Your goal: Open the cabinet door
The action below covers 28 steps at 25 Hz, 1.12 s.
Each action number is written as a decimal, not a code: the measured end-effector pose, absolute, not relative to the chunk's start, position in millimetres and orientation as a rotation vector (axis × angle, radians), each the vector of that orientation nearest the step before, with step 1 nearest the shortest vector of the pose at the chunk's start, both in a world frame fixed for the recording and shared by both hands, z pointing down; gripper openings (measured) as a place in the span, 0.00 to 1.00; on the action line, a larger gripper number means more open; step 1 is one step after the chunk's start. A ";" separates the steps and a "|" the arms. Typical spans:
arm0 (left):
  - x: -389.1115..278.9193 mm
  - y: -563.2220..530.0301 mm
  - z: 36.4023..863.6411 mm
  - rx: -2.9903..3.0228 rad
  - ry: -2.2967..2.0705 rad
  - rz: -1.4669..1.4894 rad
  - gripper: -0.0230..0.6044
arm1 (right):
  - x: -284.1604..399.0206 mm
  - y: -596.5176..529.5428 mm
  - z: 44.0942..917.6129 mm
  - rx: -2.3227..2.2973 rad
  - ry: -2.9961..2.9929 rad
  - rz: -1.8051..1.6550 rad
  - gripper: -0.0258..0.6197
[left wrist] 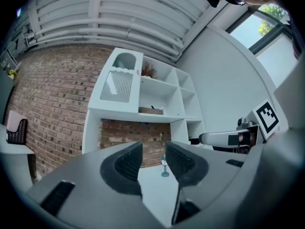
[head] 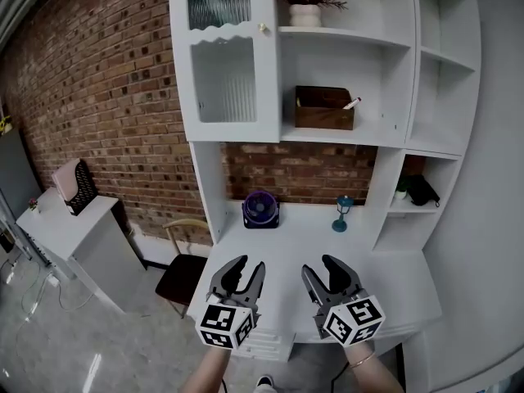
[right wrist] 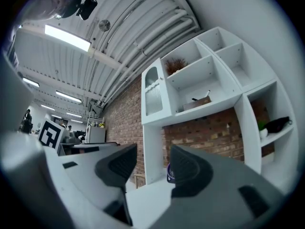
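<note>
- The door (head: 225, 56) sits at the upper left of the white shelf unit. It is closed and stands well above both grippers.
- It is a white frame around ribbed glass panes, an arched one above and a larger one below.
- A small gold knob (head: 263, 29) sits on its right edge, near the top, so the hinges are likely on the left.
- The left gripper (head: 246, 270) and right gripper (head: 321, 270) hover low over the front of the table (head: 286, 244), side by side and pointing at the unit.
- Each gripper's own view shows its jaws apart with nothing between them, only the table and shelves beyond.
- Handling, as a judgement: the door looks light and stiff and should swing freely on its hinges with a gentle pull.
- The glass is the fragile part, so keep the jaws off the panes and do not yank.
- The knob is the place to take hold, pinched from its two sides and then drawn outward along the door's arc.
- It is small and looks smooth, so a shallow or off-centre pinch may slip off.
- The right gripper is nearer the knob side and seems the better one to reach with.
- A potted plant (head: 304, 15) stands on the shelf just right of the knob and could be bumped on the way in.
</note>
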<state>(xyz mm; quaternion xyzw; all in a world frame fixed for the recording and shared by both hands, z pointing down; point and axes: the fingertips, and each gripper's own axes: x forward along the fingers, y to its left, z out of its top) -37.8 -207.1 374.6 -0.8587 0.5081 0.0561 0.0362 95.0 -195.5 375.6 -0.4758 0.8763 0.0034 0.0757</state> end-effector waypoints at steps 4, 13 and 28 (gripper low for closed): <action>-45.3 -247.0 350.4 -2.610 1.522 0.208 0.27 | 79.7 -233.9 351.4 -1.408 2.619 0.073 0.37; -59.5 -319.7 275.4 -2.516 1.387 0.302 0.27 | 56.3 -302.9 282.0 -1.402 2.557 0.268 0.37; -52.3 -385.4 158.5 -2.355 1.273 0.436 0.23 | 42.8 -367.3 189.7 -1.361 2.503 0.504 0.37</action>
